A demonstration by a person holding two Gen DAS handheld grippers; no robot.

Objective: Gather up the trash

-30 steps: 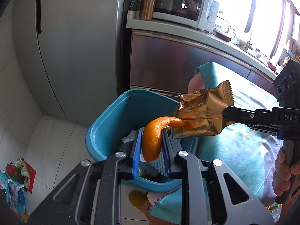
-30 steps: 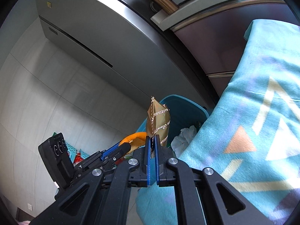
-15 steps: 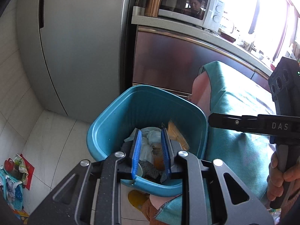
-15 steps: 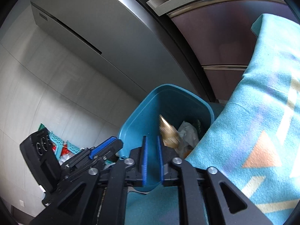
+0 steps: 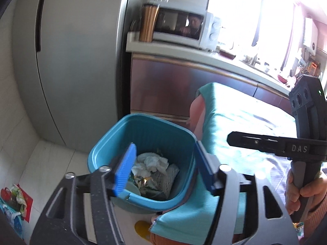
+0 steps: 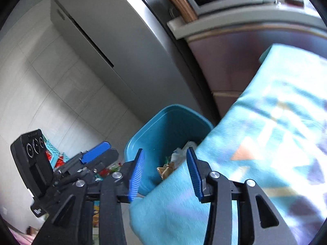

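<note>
**Hovering over the bin, both jaws empty**

Left gripper (image 5: 165, 169) & right gripper (image 6: 166, 173) have just been opening; nothing sits between either pair, jaws wide apart. Both point down over the blue bin (image 5: 102, 149), w/ its mouth straight ahead & below, so drops land inside. Gold wrapper (image 6: 164, 170) lies in there by white tissue (image 5: 152, 162); orange peel probably buried, can't tell.
</note>
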